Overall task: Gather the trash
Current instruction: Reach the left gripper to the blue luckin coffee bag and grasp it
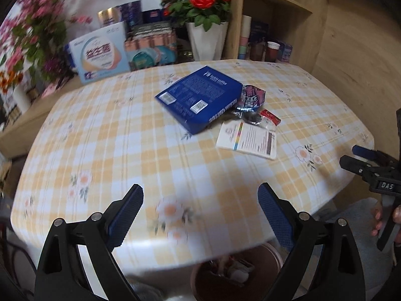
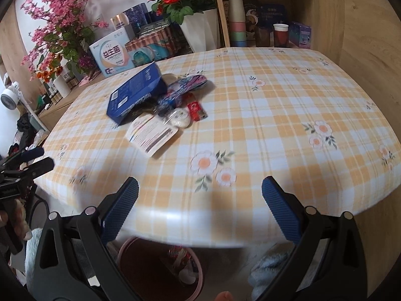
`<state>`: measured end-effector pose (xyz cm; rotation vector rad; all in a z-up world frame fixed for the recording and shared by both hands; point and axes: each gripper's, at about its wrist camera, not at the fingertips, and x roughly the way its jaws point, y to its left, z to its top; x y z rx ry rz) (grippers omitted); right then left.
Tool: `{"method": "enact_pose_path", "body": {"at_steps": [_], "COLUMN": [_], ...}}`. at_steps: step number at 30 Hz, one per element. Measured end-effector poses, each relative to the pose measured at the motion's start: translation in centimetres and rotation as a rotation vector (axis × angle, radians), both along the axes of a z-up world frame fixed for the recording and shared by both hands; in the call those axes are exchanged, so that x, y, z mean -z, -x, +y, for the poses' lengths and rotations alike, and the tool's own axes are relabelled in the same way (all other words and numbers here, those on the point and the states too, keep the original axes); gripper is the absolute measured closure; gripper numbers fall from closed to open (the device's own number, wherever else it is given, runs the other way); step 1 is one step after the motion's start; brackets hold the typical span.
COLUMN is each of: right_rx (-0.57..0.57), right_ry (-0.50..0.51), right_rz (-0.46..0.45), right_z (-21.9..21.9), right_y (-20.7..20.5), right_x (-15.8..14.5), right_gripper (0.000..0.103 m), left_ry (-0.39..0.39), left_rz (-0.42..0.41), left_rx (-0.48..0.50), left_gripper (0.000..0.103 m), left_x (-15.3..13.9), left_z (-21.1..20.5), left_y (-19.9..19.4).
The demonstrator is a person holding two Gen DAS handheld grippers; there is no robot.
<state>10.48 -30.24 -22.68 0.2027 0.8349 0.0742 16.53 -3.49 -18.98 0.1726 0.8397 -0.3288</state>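
Claws: we hold the left claw (image 1: pixel 200 215) and right claw (image 2: pixel 200 209) released, at lower frame, grasping nothing.
Trash: blue box (image 1: pixel 200 97), wrappers (image 1: pixel 250 97) and leaflet (image 1: pixel 248 140) piled mid-frame on the bench (image 1: pixel 100 138).
Bin (image 2: pixel 155 263): bottom centre, under the bench edge.
Risk: we could scatter the overlapping wrappers by lifting the box.

The left tool (image 1: pixel 200 213) is held with its two blue-padded fingers (image 1: pixel 125 215) spread wide, nothing between them, angled down over the near edge of the worktop (image 1: pixel 100 150). The right tool (image 2: pixel 200 210) hovers alongside in the same pose, fingers (image 2: pixel 282 210) equally wide apart and empty. Each tool shows at the edge of the other's view, gripped from below by a bare hand (image 1: pixel 386 219).
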Motion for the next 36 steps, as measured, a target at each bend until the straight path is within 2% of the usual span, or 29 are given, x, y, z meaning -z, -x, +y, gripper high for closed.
{"method": "enact_pose_path", "body": {"at_steps": [4,8,12,14,18,21,25,29,30,31,32,34,36], "right_rx": [0.029,0.045,0.071,0.082,0.094,0.094,0.096,0.105,0.108,0.109,0.109,0.106,0.102], "right_ry": [-0.009,-0.017,-0.045,-0.054,-0.077,-0.081,-0.087,-0.096,-0.098,-0.1,-0.099,-0.095,-0.084], "right_rz": [0.005,0.004,0.017,0.021,0.042,0.046,0.04,0.037,0.041,0.045,0.048,0.046,0.038], "right_z": [-0.9,-2.0,-3.2,-3.6,-4.5,-5.0,-5.4,-6.0,-6.1,-6.2,-6.2,-6.3,-6.3], "right_y": [-2.4,-3.6,-4.0,-4.0,-4.1,-4.0,-3.9,-3.7,-3.6,-3.5,-3.5,-3.4,-3.4], "right_x": [0.4,0.9,1.9,2.2,3.2,3.5,3.6,3.7,3.8,3.9,3.9,3.7,3.3], "right_gripper": [0.006,0.006,0.006,0.006,0.006,0.006,0.006,0.006,0.006,0.006,0.006,0.006,0.006], "left_ry": [-0.068,-0.054,-0.159,-0.201,-0.35,-0.422,-0.537,-0.601,-0.605,-0.595,-0.578,-0.562,-0.505], "left_rz": [-0.029,0.002,-0.023,-0.02,-0.065,-0.102,-0.128,-0.146,-0.146,-0.143,-0.14,-0.195,-0.211], "left_rx": [0.042,0.028,0.066,0.086,0.117,0.109,0.149,0.159,0.157,0.159,0.161,0.15,0.145], "left_gripper": [0.013,0.018,0.02,0.02,0.021,0.022,0.022,0.022,0.029,0.052,0.055,0.071,0.077], "left_x": [1.1,2.4,3.5,4.1,5.3,5.9,7.3,8.1,8.0,7.8,7.4,5.8,3.9], "left_z": [-3.0,-5.0,-7.7,-8.5,-10.2,-10.9,-12.2,-13.0,-13.1,-13.1,-13.1,-12.9,-12.2], "left_y": [-4.3,-9.4,-13.2,-14.2,-15.3,-15.9,-15.9,-16.4,-16.7,-16.8,-16.9,-16.5,-16.1]}}
